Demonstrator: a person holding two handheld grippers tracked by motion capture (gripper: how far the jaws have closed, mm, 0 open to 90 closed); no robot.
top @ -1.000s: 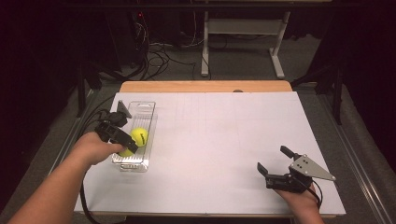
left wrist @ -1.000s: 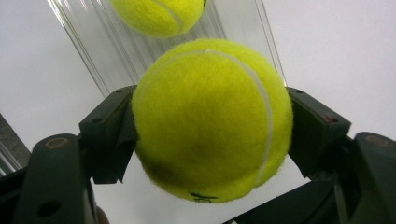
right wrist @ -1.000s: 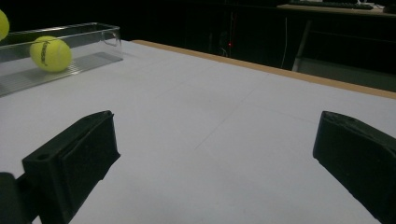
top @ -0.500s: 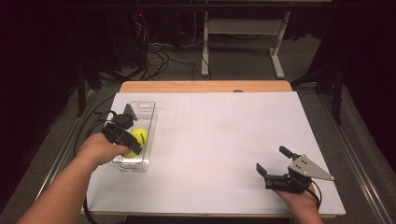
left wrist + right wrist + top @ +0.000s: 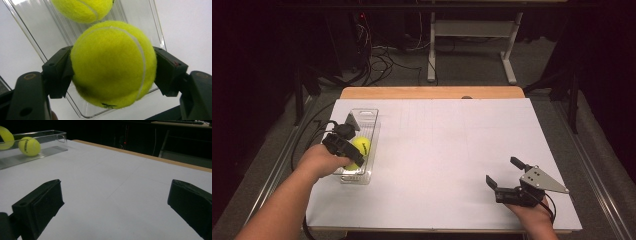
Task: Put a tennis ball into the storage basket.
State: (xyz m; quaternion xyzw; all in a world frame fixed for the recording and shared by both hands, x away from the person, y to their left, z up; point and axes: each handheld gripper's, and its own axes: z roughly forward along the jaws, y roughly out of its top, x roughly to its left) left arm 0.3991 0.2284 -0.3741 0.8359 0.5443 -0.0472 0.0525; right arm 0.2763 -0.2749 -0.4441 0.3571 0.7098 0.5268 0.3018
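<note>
The person's left forearm [image 5: 282, 200] reaches in from the lower left, its hand wrapped around the black two-jaw left gripper [image 5: 112, 72], whose jaws are clamped tight and tilted downward. The right hand [image 5: 532, 217] rests low at the near right, holding the black right gripper [image 5: 507, 175] with its grey three-cornered plate level, jaws spread wide apart.

You sit at a table [image 5: 452, 150] covered in a white sheet, its wooden far edge [image 5: 432, 93] left bare. Beyond it the room is dark. The floor [image 5: 472, 65] is grey, with loose black cables [image 5: 382, 57] lying on it. Farther off stands a pale metal desk frame [image 5: 469, 35]. Light falls chiefly on the tabletop.
</note>
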